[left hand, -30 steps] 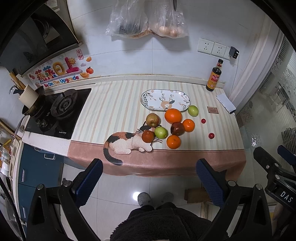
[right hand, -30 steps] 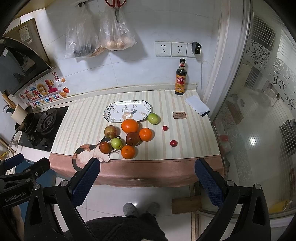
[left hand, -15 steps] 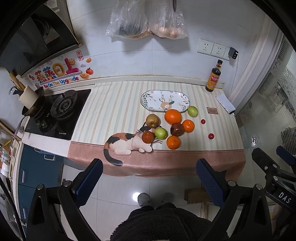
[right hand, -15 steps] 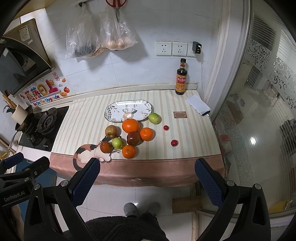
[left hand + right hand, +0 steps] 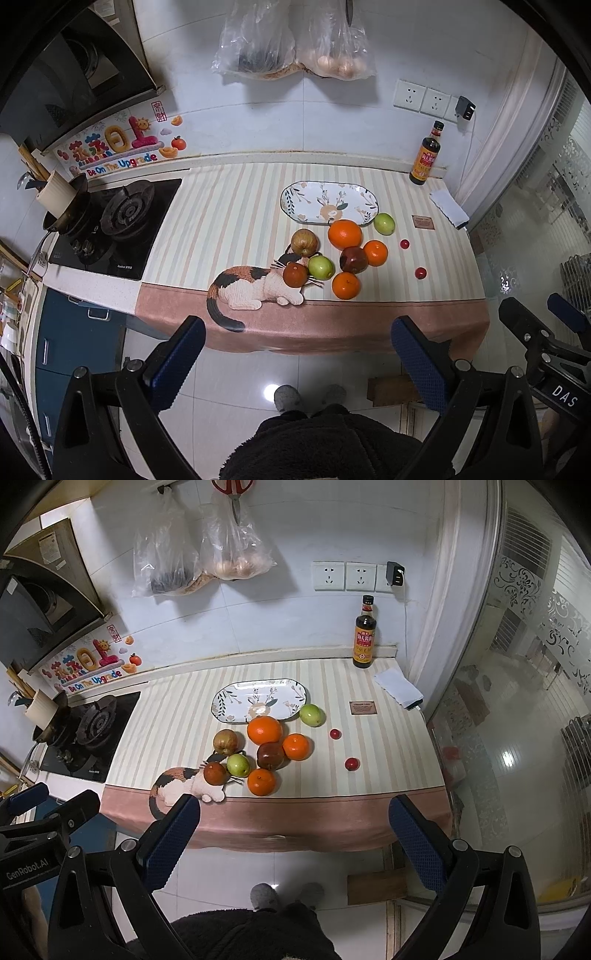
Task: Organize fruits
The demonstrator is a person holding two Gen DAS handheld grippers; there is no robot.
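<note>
Both your left gripper [image 5: 297,354] and right gripper [image 5: 293,834] hang wide apart and empty, with the fruit cluster [image 5: 267,755] at frame centre above the fingers, just below the bare plate [image 5: 225,701], sitting squarer to your right one.

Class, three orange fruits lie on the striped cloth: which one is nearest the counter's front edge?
The orange at the front, just right of the printed cat's head. The largest orange sits by the plate; the third lies between.
</note>
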